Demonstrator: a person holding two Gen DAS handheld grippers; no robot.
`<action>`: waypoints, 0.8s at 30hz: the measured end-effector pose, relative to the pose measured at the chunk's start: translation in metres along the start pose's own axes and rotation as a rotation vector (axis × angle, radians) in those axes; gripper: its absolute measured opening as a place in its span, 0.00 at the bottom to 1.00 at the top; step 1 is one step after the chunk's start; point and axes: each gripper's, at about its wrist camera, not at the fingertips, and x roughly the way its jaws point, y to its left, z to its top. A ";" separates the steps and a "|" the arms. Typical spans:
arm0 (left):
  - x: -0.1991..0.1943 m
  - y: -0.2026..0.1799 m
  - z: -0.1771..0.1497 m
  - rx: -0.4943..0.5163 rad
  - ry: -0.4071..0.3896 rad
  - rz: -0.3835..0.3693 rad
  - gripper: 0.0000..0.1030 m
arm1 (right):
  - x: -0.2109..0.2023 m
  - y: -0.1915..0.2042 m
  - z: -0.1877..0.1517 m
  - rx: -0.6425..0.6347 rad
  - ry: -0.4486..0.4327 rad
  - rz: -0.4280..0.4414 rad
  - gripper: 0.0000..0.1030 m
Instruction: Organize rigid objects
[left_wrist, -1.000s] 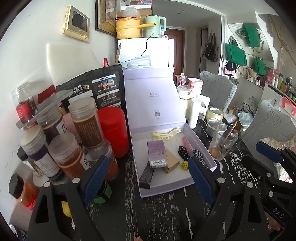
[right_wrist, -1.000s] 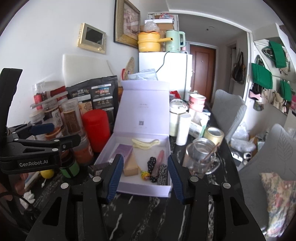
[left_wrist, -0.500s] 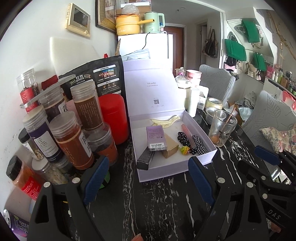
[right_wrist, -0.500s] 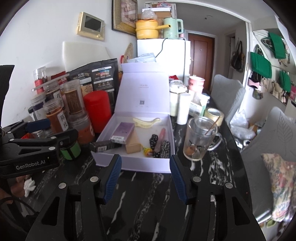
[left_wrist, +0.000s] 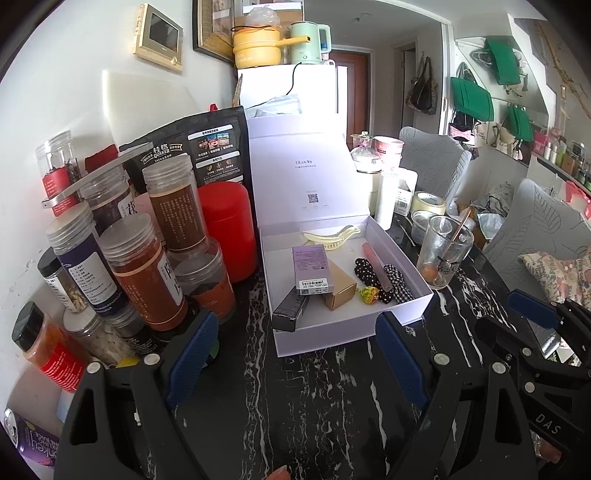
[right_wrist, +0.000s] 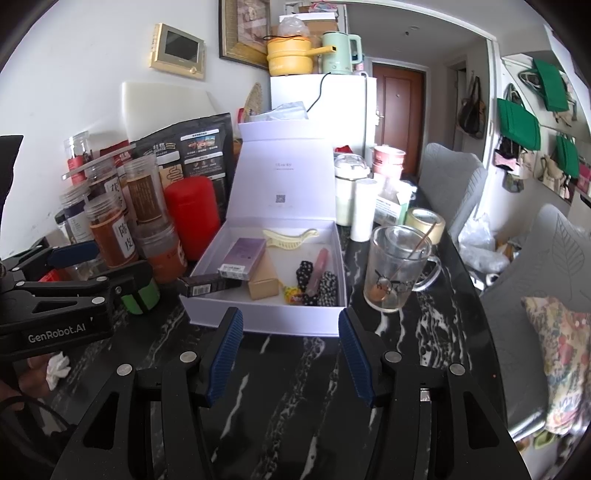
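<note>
Your left hand-held gripper (left_wrist: 295, 354) stands wide open and empty over the dark marbled tabletop (left_wrist: 314, 398), just short of the open white box (left_wrist: 343, 328); your right hand-held gripper (right_wrist: 290, 347) is also open, narrower, with nothing between its pads, in front of the same box. Inside lie a purple carton (left_wrist: 312, 267) on a tan carton (left_wrist: 341, 291), a cream hair claw (left_wrist: 330, 236), a pink tube (left_wrist: 376, 264) and 2 dotted hair ties (left_wrist: 369, 277). A black carton (left_wrist: 291, 310) tilts over the box's near-left rim, and a glass mug (right_wrist: 397, 271) stands right of the box.
</note>
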 end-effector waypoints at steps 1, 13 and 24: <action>0.000 0.000 0.000 -0.001 -0.001 0.002 0.86 | 0.000 0.000 0.000 0.000 0.000 0.001 0.52; 0.004 0.000 -0.001 -0.003 0.017 -0.008 0.86 | 0.003 0.000 0.000 0.000 0.007 -0.004 0.54; 0.005 0.001 -0.002 -0.005 0.023 -0.002 0.86 | 0.003 -0.002 -0.003 -0.002 0.011 -0.010 0.55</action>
